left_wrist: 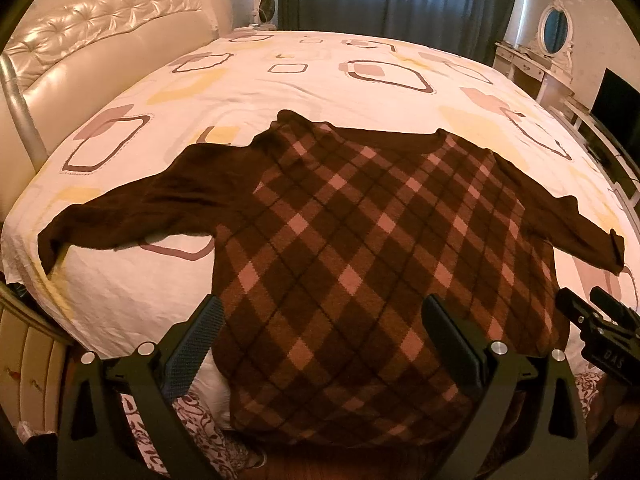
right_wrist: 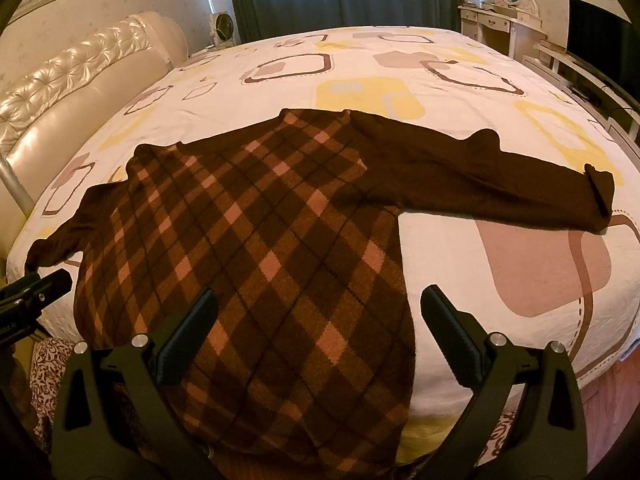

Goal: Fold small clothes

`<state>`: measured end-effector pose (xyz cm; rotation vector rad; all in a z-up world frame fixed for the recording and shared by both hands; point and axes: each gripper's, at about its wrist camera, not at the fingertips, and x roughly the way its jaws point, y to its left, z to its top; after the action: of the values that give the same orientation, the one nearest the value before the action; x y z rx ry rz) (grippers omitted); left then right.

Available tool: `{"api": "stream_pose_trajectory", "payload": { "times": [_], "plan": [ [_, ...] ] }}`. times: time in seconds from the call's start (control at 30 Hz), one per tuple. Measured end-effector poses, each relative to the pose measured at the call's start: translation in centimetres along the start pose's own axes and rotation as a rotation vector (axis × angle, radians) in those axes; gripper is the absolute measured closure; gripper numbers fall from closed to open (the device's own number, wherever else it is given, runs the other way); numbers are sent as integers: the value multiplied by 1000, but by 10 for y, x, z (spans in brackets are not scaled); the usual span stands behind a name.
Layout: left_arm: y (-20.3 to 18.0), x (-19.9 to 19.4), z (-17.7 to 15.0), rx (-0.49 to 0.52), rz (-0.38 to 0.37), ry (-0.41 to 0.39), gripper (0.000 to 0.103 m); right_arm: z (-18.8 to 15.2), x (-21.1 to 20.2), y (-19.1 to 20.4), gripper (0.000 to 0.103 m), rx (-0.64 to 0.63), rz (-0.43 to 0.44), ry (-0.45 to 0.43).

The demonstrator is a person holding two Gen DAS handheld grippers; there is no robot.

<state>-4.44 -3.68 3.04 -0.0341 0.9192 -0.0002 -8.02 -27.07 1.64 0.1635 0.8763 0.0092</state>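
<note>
Brown knitted wool covers the near half of the bed: a dark brown sweater with a pink-and-brown argyle front (left_wrist: 352, 248) lies face up and spread flat on the white bedsheet printed with yellow and mauve rounded squares (left_wrist: 256, 84). Its neckline points away toward the curtains, both plain brown sleeves reach outward, and the hem hangs over the near edge of the mattress.

The left gripper (left_wrist: 326, 344) hovers over the lower left part of the sweater with its jaws spread wide and nothing between them. The right gripper (right_wrist: 320, 340) hovers over the lower right part, jaws likewise released and empty. Neither seems to be touching the knit, though contact is hard to judge through the fisheye.

Several risks follow from this layout, as I judge it. The overhanging hem could drag the body off the bed once a sleeve or side is lifted, since knit slides easily on smooth cotton. The left sleeve (left_wrist: 132, 200) ends at the mattress corner and may slip over it. The right sleeve's cuff (right_wrist: 598, 194) is turned back, so folding it as it lies would trap a lump. Pinching thick knit may catch only the top layer, or snag the sheet beneath and wrinkle everything.
</note>
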Motion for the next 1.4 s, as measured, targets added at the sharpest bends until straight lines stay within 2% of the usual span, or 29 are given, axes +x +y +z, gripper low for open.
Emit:
{"api": "stream_pose_trajectory", "payload": {
  "times": [1.4],
  "plan": [
    [-1,7,-7,-14,3,11,4,-2,1,2,2,0,2,3]
  ]
}}
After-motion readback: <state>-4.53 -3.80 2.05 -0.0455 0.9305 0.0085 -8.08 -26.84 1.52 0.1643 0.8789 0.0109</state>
